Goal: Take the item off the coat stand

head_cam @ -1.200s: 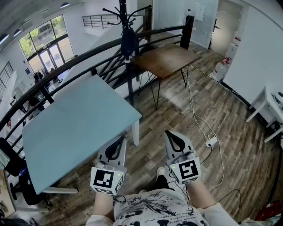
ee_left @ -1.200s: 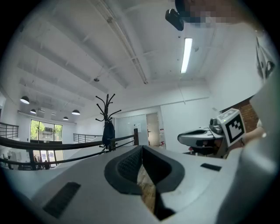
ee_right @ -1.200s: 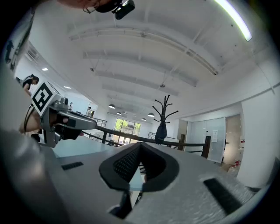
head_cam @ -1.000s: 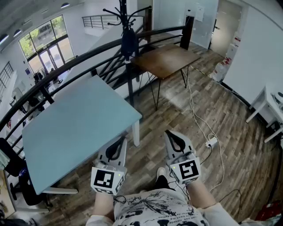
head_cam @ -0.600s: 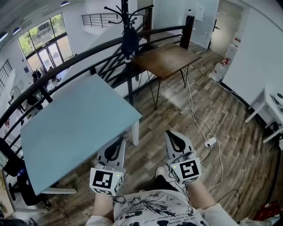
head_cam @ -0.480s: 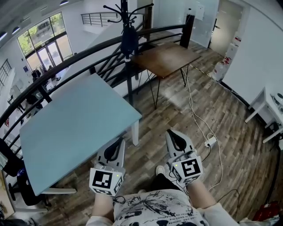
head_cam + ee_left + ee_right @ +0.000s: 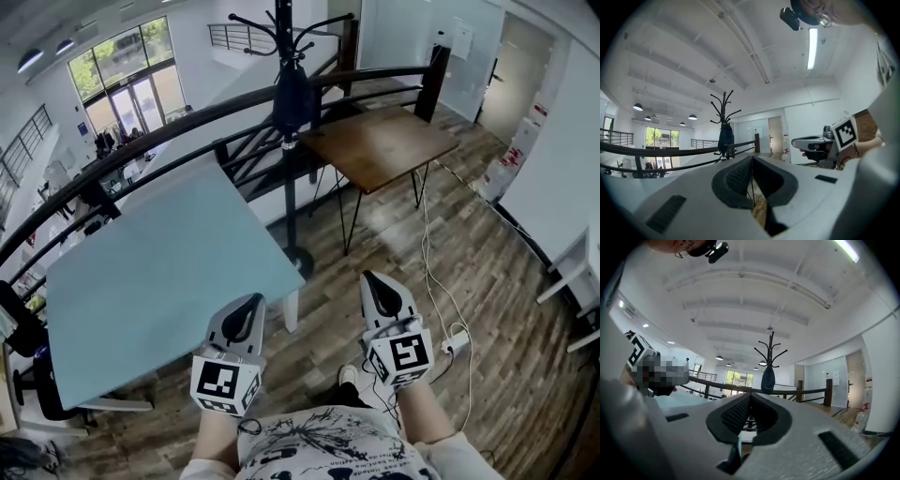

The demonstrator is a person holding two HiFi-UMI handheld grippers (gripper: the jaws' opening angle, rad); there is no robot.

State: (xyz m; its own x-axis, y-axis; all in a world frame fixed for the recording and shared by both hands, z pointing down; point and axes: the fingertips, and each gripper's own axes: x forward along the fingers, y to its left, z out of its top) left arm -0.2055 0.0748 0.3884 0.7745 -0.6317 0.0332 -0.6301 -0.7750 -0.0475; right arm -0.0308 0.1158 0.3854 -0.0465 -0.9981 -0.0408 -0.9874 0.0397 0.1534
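- Your left gripper (image 7: 250, 303) has its jaws pressed together; in the left gripper view only a thin seam shows between the dark pads, with nothing caught there.
- Your right gripper (image 7: 374, 279) is likewise closed and empty; in its own view the pads meet at the middle.
- Both tools sit at the lower centre of the head view, side by side and apart, pointing up-frame, with their marker cubes nearest your body.
- Your forearms come up from the bottom edge, one behind each cube, on either side of your printed shirt (image 7: 323, 448).
- Under the left gripper lies the near corner of a pale blue table (image 7: 150, 272), which fills the left middle of the frame.
- Under the right gripper is wood-plank floor (image 7: 497, 281), crossed by a white cable (image 7: 429, 246).
- The coat stand (image 7: 290, 202) rises at the upper centre, its base on the floor just beyond the blue table's corner.
- The item, a dark blue bag (image 7: 292, 98), hangs high on the stand below the hooks, well apart from both grippers.
- A brown table (image 7: 380, 145) stands at the upper right of the stand.
- A black railing (image 7: 141, 141) runs across behind both tables, with tall windows (image 7: 131, 84) at the upper left.
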